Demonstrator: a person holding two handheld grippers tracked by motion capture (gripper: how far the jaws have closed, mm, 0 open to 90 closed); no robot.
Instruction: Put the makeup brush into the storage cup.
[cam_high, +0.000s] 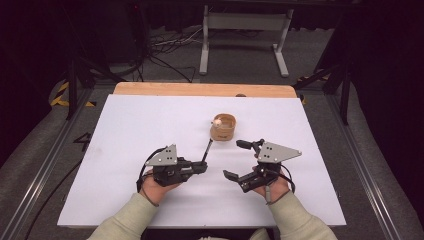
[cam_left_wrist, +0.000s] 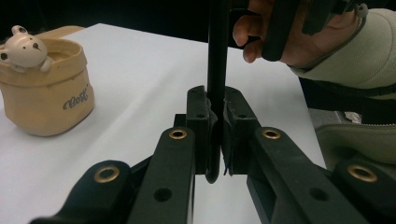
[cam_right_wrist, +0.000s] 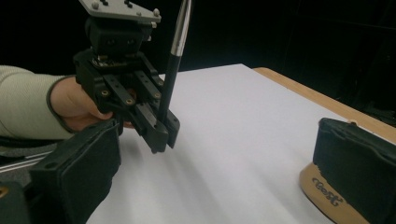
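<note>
Worktop (cam_high: 130, 150): white sheet, wooden edge at the far side.
Right tongs (cam_high: 243, 159): jaws spread wide, nothing between them, just near of the cup.
Left tongs (cam_high: 204, 165): clamped tight on the thin black rod.
Cup (cam_high: 223, 127): tan, upright, a small bear figure at its rim.
Rod (cam_high: 207, 149): slants up toward the cup; its tip possibly touches the cup.

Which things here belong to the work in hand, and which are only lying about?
In the work:
- thin black pen with a silver section, clamped in the left gripper
- tan round holder with a small bear figure
- right gripper, open

Lying about:
- cables on the floor
- grey metal stand
</note>
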